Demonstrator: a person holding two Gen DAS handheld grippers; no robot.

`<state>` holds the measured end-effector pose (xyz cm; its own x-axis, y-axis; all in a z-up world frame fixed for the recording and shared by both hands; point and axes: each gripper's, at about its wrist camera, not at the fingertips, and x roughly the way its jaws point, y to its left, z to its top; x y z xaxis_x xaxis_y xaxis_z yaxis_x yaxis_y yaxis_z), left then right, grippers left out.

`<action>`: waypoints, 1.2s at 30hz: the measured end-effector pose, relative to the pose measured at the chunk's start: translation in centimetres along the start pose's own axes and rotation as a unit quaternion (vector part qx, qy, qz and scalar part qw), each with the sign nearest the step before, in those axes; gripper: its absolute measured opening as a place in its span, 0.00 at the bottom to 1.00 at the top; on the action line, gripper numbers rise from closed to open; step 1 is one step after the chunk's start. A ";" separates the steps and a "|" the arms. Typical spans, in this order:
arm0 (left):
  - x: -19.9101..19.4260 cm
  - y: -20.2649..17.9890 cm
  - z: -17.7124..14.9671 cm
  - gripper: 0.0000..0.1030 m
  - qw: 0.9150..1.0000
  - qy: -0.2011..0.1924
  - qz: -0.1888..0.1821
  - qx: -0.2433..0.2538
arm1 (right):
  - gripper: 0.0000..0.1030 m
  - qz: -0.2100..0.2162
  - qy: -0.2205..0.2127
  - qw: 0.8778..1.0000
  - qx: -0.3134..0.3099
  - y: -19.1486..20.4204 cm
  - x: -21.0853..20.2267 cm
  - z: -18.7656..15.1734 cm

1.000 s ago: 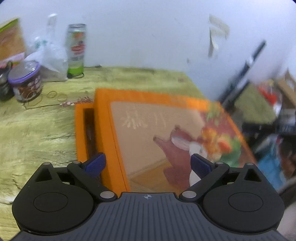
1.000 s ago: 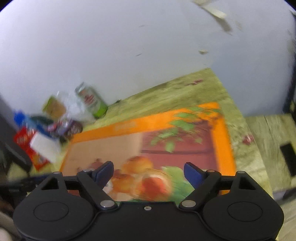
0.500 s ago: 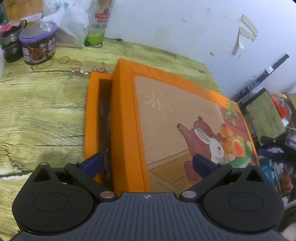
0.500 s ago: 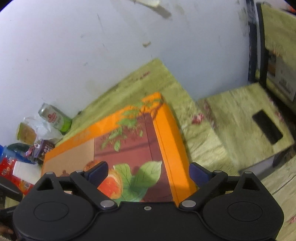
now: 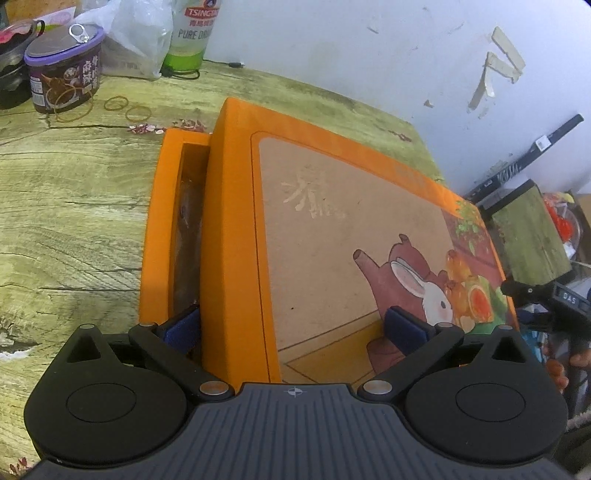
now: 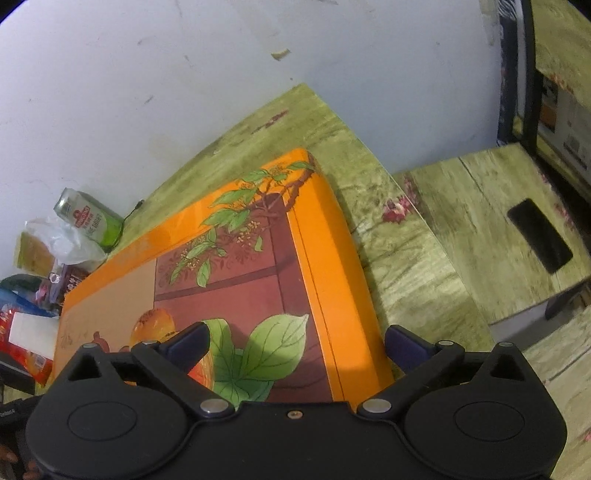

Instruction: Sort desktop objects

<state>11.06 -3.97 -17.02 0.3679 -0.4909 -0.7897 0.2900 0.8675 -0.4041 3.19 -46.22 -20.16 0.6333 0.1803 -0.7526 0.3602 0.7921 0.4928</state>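
An orange box lid printed with a rabbit and a teapot lies shifted to the right on its orange base, leaving a dark slot along the base's left side. My left gripper is open and straddles the lid's left edge, one blue finger at the slot and the other above the picture. In the right wrist view the lid shows its leafy right end. My right gripper straddles that right edge; its jaws are opening and nothing is pressed between the pads.
On the green wood-grain table stand a purple-lidded tub, a plastic bag, a green beer can and loose rubber bands. Right of the table is a lower stand with a black phone. Red snack packs lie far left.
Both grippers have sunk closer to the lid and rolled. The right gripper's fingers have spread wider and now frame the lid's right edge; the lid keeps its offset on the base.
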 end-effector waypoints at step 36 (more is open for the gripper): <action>-2.6 -2.0 -0.6 0.98 0.997 -0.029 0.006 0.078 | 0.84 0.015 -0.054 0.991 -0.124 6.3 -4.3 -0.1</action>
<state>8.94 -4.40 -14.44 0.4207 -0.4882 -0.7646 0.4179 0.8524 -0.3143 2.67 -41.95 -13.86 0.7159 0.1529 -0.6812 0.1694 0.9085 0.3819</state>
